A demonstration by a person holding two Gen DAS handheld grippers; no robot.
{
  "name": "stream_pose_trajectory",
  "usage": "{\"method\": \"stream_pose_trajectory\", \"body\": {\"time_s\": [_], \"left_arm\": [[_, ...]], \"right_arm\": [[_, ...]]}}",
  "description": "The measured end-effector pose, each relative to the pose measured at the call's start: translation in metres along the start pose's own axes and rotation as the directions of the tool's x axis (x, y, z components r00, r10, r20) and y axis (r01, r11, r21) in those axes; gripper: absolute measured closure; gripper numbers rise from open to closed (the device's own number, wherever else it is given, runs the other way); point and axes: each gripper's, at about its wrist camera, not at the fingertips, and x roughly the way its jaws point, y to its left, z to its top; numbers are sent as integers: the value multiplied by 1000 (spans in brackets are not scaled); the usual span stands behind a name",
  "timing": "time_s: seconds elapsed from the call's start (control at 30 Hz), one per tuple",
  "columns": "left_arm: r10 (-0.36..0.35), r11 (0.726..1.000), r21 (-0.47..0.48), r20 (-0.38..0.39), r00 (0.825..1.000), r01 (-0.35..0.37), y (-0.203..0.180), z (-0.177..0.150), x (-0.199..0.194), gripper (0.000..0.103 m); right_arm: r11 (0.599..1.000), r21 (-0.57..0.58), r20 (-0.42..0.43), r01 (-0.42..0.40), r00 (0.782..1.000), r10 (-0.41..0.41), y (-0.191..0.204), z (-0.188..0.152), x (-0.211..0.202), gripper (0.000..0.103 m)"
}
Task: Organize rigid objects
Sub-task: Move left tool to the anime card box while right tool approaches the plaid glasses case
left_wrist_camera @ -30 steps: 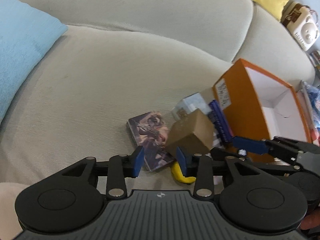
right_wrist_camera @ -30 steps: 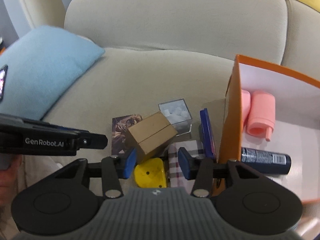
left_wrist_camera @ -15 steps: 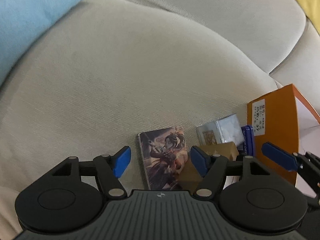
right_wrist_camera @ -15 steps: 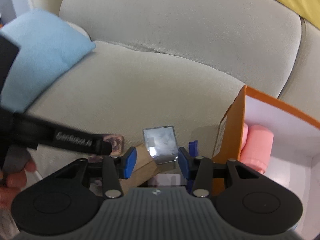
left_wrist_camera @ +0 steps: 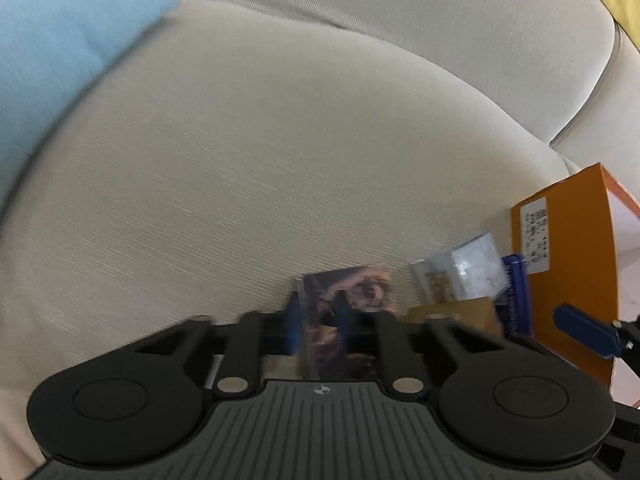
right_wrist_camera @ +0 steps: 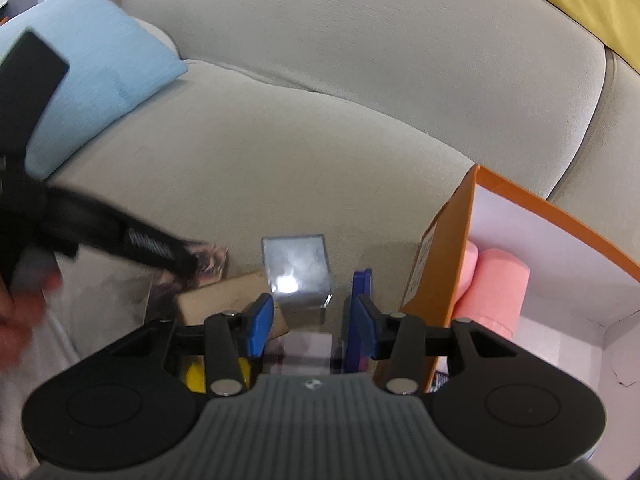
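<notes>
On the beige sofa seat, my left gripper [left_wrist_camera: 318, 320] is shut on a thin illustrated card box [left_wrist_camera: 360, 284], which stands on edge between its blue pads. My right gripper [right_wrist_camera: 310, 326] hovers over the pile beside the orange box [right_wrist_camera: 440, 260], and its jaws are closing. A blurred plaid box [right_wrist_camera: 308, 348] lies between the pads, which do not visibly press it. A clear cube [right_wrist_camera: 298, 276] sits just ahead of them. A brown carton [right_wrist_camera: 224, 296] and a yellow piece [right_wrist_camera: 192, 372] lie to the left, and a blue flat case [right_wrist_camera: 362, 280] leans by the right pad.
The orange box holds pink cylinders [right_wrist_camera: 500, 284]. A light blue cushion [left_wrist_camera: 60, 40] lies at the left of the seat and a yellow cushion [right_wrist_camera: 580, 0] at the top right. The sofa back rises behind. A hand [right_wrist_camera: 16, 320] holds the left gripper.
The left jaws spread wide over the illustrated card box, then closed on it. Both grippers dropped closer to the pile. The right jaws narrowed slightly.
</notes>
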Motion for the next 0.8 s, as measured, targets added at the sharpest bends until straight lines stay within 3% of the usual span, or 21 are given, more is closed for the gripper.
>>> {"method": "stream_pose_trajectory", "body": {"time_s": [0.1, 0.13, 0.23, 0.27, 0.57, 0.63, 0.73, 0.8], "left_arm": [[-23, 999, -32, -20, 1000, 23, 8, -3, -2, 90], [-46, 998, -51, -18, 999, 45, 11, -6, -3, 84], [-66, 994, -88, -7, 998, 65, 11, -7, -7, 44], [-57, 995, -78, -4, 998, 56, 6, -3, -4, 41], [-5, 997, -80, -14, 1000, 4, -16, -6, 19, 26], [-9, 997, -75, -11, 1000, 8, -16, -5, 20, 27], [-37, 998, -60, -2, 999, 37, -18, -5, 22, 39], [-35, 998, -48, -1, 999, 35, -20, -4, 22, 40]], "right_arm": [[1000, -23, -9, 5, 1000, -5, 8, -12, -6, 67], [1000, -28, -10, 14, 1000, -14, 10, -17, -8, 67], [999, -22, -28, 31, 999, -31, 15, -29, -8, 66], [999, -27, -33, 41, 999, -42, 17, -33, -7, 66], [990, -101, -35, 99, 994, -103, 30, -25, 12, 67], [990, -114, -50, 89, 994, -95, 31, -27, 18, 67], [988, -133, -76, 85, 992, -96, 35, -31, 24, 67], [989, -130, -91, 76, 992, -88, 36, -33, 26, 67]]}}
